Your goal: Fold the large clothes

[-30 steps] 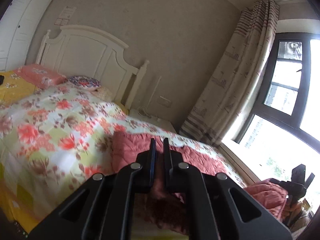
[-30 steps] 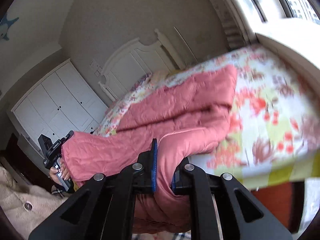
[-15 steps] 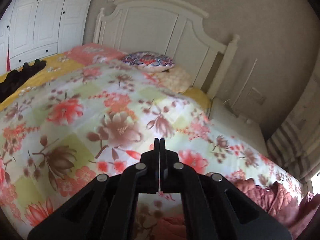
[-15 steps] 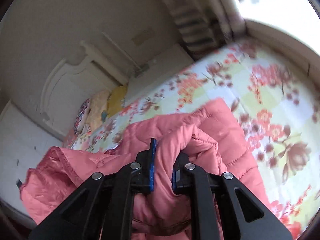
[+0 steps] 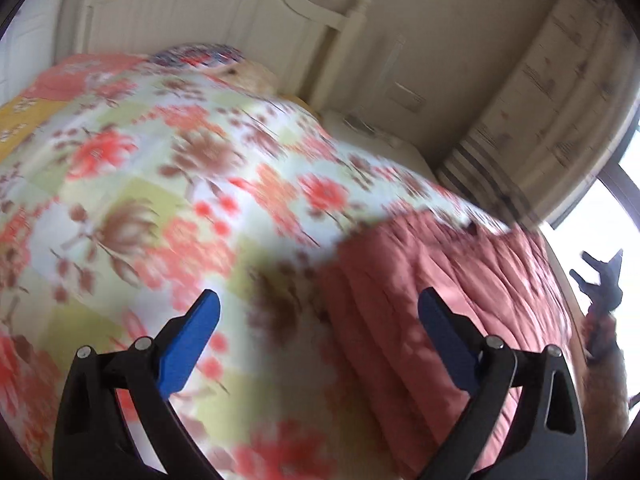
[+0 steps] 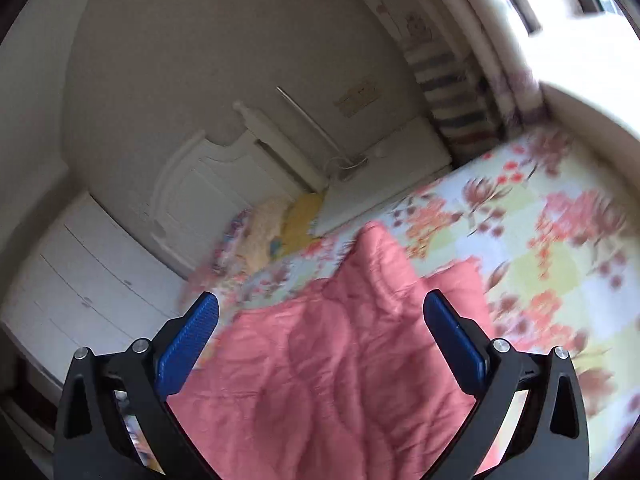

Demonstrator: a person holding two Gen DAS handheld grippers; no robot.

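A pink quilted jacket [image 5: 448, 280] lies spread on the floral bedspread [image 5: 160, 184]. My left gripper [image 5: 319, 312] is open and empty, above the bed, with the jacket's left edge between and beyond its fingers. In the right wrist view the jacket [image 6: 344, 360] lies flat under my right gripper [image 6: 321, 316], which is open and empty just above it. The right gripper also shows at the far right of the left wrist view [image 5: 600, 280]. Both views are motion-blurred.
A white headboard [image 5: 224, 12] and pillows [image 5: 200, 56] stand at the bed's far end. A white nightstand [image 6: 384, 176] and striped curtain [image 5: 560, 92] are by the window. White wardrobes [image 6: 88, 288] stand on the left in the right wrist view.
Both grippers have opened and let go of the jacket, which now lies flat on the bed. Both cameras have swung towards the bed.
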